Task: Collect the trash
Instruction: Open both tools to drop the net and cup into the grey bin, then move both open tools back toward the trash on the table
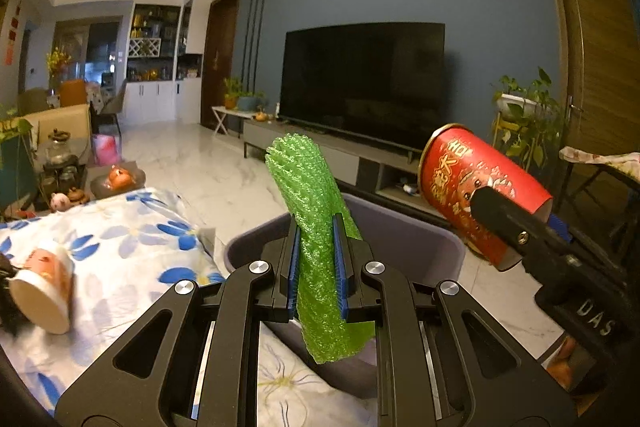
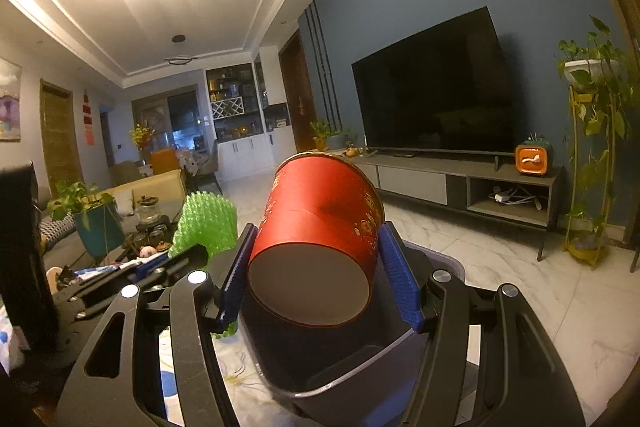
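The left gripper [image 1: 317,269] is clamping a green foam mesh sleeve [image 1: 316,227] above the grey bin [image 1: 404,223]. Only the right view is showing the red paper cup's [image 2: 320,227] flat base, pinched by the right gripper [image 2: 320,271].

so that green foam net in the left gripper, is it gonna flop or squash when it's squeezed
The green foam net looks soft: it narrows where the left gripper pinches it, so it probably squashes easily. It stands up above the fingers with only a lean, so it likely holds its shape rather than flopping. Its open mesh suggests it is very light and may drift when dropped toward the gray bin.
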Motion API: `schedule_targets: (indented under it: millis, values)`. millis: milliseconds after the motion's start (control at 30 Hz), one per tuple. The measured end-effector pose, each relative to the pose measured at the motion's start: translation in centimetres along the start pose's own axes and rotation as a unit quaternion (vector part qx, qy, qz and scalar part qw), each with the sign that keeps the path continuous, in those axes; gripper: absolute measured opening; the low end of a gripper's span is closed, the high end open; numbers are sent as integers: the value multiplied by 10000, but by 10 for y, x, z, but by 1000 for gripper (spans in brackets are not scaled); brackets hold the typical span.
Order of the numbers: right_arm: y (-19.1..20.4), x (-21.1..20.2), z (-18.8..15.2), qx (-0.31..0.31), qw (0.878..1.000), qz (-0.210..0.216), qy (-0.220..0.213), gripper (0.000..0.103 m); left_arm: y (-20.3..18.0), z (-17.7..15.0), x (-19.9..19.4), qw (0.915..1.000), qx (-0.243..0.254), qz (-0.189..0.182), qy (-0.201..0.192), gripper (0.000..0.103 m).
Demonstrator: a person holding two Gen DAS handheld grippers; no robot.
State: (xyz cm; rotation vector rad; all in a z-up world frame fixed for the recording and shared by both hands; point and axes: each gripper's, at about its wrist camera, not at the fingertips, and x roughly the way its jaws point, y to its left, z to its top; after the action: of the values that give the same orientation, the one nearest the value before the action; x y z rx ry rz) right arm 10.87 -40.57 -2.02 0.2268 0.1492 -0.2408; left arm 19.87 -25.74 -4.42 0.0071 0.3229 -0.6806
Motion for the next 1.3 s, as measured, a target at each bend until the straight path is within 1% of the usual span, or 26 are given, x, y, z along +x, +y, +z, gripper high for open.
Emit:
schedule_targets:
  millis: [167,267,467,533,567,600,633,667,700,767,833,867,933,1033,1067,1100,1133,1167,1300]
  values:
    - [2,12,-1,60,10000,-9,56,60,-2,-4,21,9999,31,-56,118,14]
    - [2,18,-2,60,10000,-4,76,60,-8,-4,26,9998,116,-71,112,15]
    - [3,28,-5,25,10000,-34,84,60,-8,-5,40,9996,70,-139,226,16]
    - [2,31,-7,47,9999,-28,105,60,-5,-7,43,9994,6,-195,273,17]
    - [2,33,-7,69,9999,-15,127,61,-4,-8,44,9993,1,-206,308,23]
    - [3,35,-8,77,9999,-11,142,61,-3,-8,46,9993,14,-181,330,33]
    - [3,37,-7,78,9999,-4,152,61,-3,-9,46,9993,22,-180,328,48]
    - [4,38,-8,72,9999,-3,157,61,-2,-10,45,9995,21,-140,287,55]
    - [6,39,-9,63,9998,-3,162,61,0,-11,43,9997,3,-42,234,62]
    - [8,43,-9,57,9998,11,186,61,7,-11,38,9997,-69,125,217,64]
    - [11,45,-10,24,9998,21,201,61,16,-11,30,9989,-200,391,181,71]
    - [12,47,-11,-3,9998,32,196,61,20,-11,24,9982,-263,516,139,72]
    - [17,49,-13,-72,9998,25,187,61,31,-12,7,9957,-400,833,-8,77]
    - [21,55,-16,-119,9997,7,220,61,41,-13,-17,9920,-593,1107,-156,82]
    - [21,56,-17,-120,9997,24,223,66,45,-14,-29,9902,-684,1198,-222,83]
    - [22,57,-18,-136,9996,0,239,78,47,-16,-38,9892,-727,1243,-281,84]
    - [20,58,-18,-146,9996,-25,232,81,49,-17,-46,9879,-759,1313,-324,86]
    - [20,57,-18,-156,9996,-38,218,82,50,-19,-56,9857,-792,1441,-360,86]
    - [21,45,-16,-95,9998,-58,187,82,50,-23,-83,9819,-769,1684,-387,87]
